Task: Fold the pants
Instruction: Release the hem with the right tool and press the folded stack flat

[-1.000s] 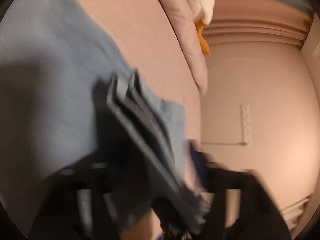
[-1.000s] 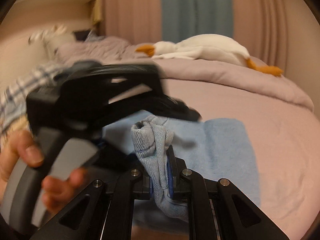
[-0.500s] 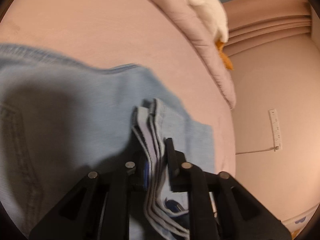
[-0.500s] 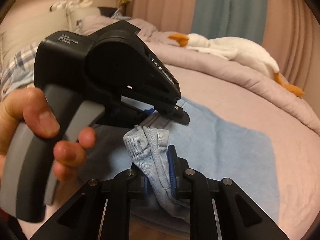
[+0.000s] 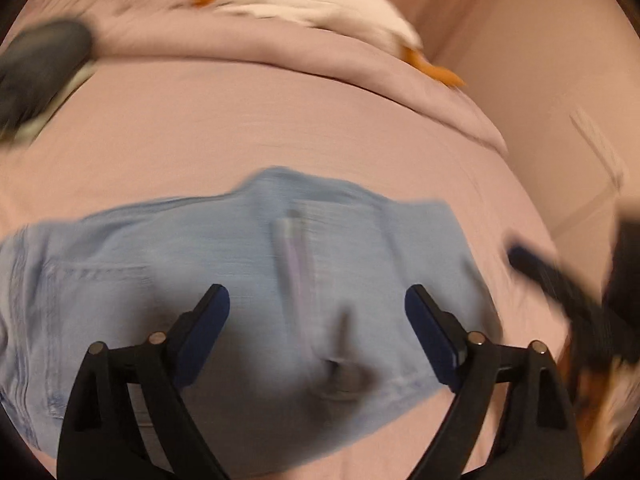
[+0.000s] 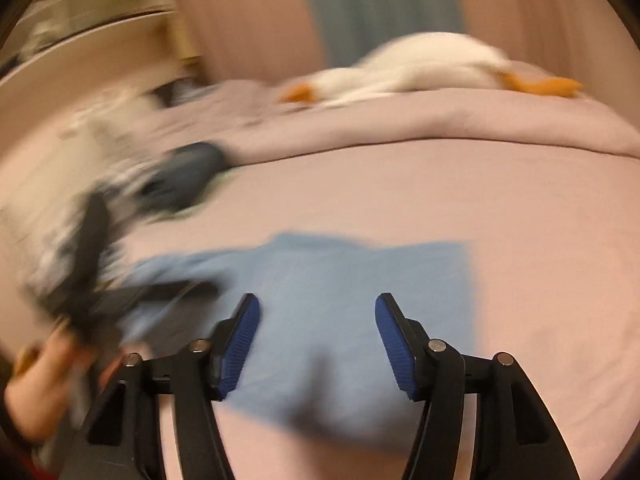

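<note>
Left wrist view, from left to right: a dark blurred bundle of clothing (image 5: 40,68) lies at the far left edge of the pale pink bed sheet (image 5: 280,120); the folded light blue denim pants (image 5: 240,264) lie flat on the sheet, a back pocket showing on their left part and a stack of hem edges near the middle; the left gripper (image 5: 317,328) hangs above them, released, its jaws having just been opening, nothing pinched between the blue pads (image 5: 208,320). At the far right the blurred right gripper (image 5: 560,280) enters. A white plush goose with orange beak and feet (image 5: 312,4) rests on the rolled lilac duvet (image 5: 280,52) behind. Right wrist view, from left to right: a hand (image 6: 40,392) holds the blurred left gripper over the pants' left edge; the right gripper (image 6: 318,340) is likewise released, its jaws having just been opening, with the pants lying below and between the pads, not clamped.
</note>
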A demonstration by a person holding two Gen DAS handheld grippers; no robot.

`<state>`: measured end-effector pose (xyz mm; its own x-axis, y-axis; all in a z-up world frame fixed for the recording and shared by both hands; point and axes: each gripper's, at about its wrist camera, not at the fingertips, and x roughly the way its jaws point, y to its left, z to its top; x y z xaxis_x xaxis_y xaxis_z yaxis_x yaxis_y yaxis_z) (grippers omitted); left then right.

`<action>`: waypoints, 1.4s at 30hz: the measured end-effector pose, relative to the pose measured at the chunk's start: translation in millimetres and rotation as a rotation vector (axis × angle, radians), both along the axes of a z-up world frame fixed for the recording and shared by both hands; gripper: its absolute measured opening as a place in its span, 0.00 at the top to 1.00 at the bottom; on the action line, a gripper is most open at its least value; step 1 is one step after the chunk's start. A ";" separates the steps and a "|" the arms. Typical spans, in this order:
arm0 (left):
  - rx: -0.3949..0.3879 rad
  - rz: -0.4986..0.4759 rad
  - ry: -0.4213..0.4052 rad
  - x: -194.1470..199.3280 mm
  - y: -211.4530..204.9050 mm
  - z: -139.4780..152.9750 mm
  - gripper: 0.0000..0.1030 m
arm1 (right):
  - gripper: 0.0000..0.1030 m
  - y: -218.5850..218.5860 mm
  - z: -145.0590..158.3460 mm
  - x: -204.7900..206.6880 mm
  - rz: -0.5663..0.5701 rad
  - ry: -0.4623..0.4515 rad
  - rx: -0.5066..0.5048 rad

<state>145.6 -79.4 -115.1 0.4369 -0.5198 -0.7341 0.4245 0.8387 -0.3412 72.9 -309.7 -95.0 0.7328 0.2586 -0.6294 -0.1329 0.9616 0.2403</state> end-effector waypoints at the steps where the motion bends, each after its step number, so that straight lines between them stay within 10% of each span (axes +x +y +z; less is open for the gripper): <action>1: 0.018 -0.044 -0.009 -1.8 -15.7 -4.4 0.39 | 0.56 -10.0 -1.8 16.5 -0.035 0.023 -0.026; 3: 0.050 -0.125 0.015 -5.8 -40.6 -14.9 0.59 | 0.71 -21.0 -12.5 49.8 -0.063 0.085 -0.053; 9: 0.182 -0.153 0.008 -11.2 -70.5 -49.0 0.60 | 0.83 -32.8 -75.5 108.4 -0.128 0.310 -0.146; 20: 0.205 -0.152 -0.007 -9.2 -73.9 -48.5 0.58 | 0.84 -18.8 -30.6 15.4 -0.155 0.171 -0.113; 28: 0.218 -0.151 -0.013 -18.1 -74.6 -45.8 0.57 | 0.82 -3.3 -77.9 -12.7 -0.168 0.220 -0.206; 32: 0.101 -0.101 0.031 -29.3 -38.6 -30.9 0.48 | 0.76 -0.7 -60.4 -25.1 -0.195 0.209 -0.133; 34: 0.065 -0.030 -0.001 -41.3 -8.3 -21.4 0.27 | 0.73 7.1 -54.3 -31.9 -0.174 0.187 -0.121; 42: -0.106 0.291 0.069 -94.2 139.6 -30.1 0.25 | 0.54 46.1 -42.0 -52.3 -0.068 0.129 -0.092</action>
<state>51.3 60.2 -145.2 0.5295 -0.4558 -0.7155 0.1449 0.8796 -0.4532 20.6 -263.7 -137.0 0.6585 0.1481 -0.7378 -0.0409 0.9860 0.1615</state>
